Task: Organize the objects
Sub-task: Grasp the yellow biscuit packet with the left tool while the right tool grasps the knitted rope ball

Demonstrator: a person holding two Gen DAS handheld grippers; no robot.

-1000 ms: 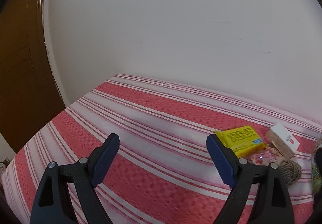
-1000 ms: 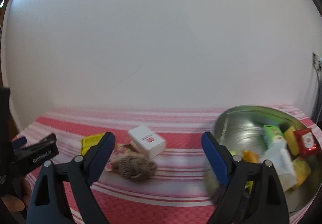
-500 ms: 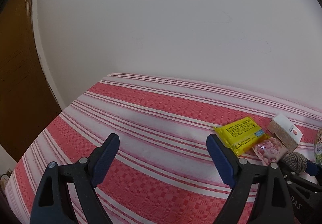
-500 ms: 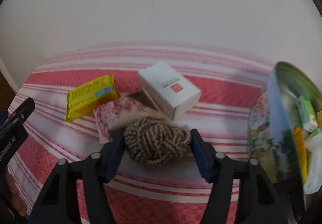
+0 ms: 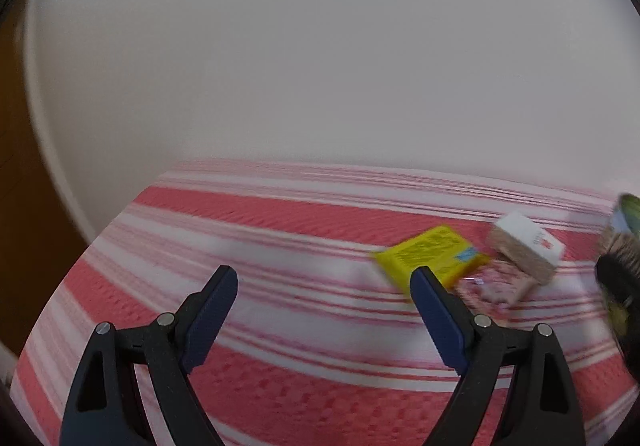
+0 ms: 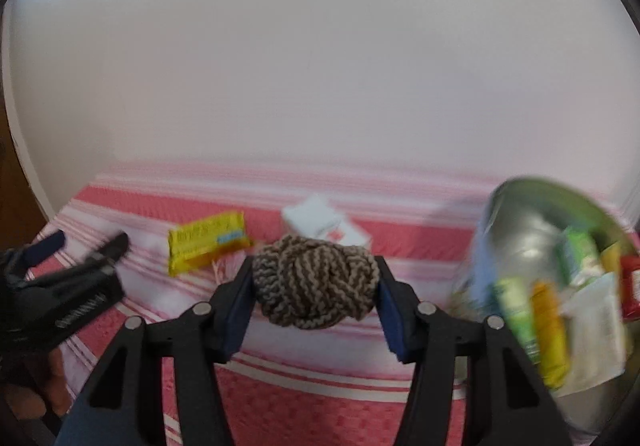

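A brown-and-beige knotted yarn ball (image 6: 316,282) sits between the blue pads of my right gripper (image 6: 316,276), raised a little above the striped cloth. The jaws are closing and both pads press on its sides. Behind it lie a yellow packet (image 6: 206,242), a white box (image 6: 320,219) and a pink packet (image 6: 226,266), mostly hidden by the ball. In the left wrist view my left gripper (image 5: 322,278) is open over bare cloth. The yellow packet (image 5: 432,254), the white box (image 5: 528,242) and the pink packet (image 5: 492,286) lie to its right.
A metal bowl (image 6: 520,213) at the right holds several packets, green, orange, yellow and red. The red-and-white striped cloth (image 5: 280,213) ends at a white wall behind. A brown door (image 5: 24,205) stands at the far left. A hand holds the left gripper (image 6: 86,246).
My right gripper went from wide open to closed around the yarn ball and has raised it off the cloth. The left wrist view has swung a little to the right; its jaws stayed open.
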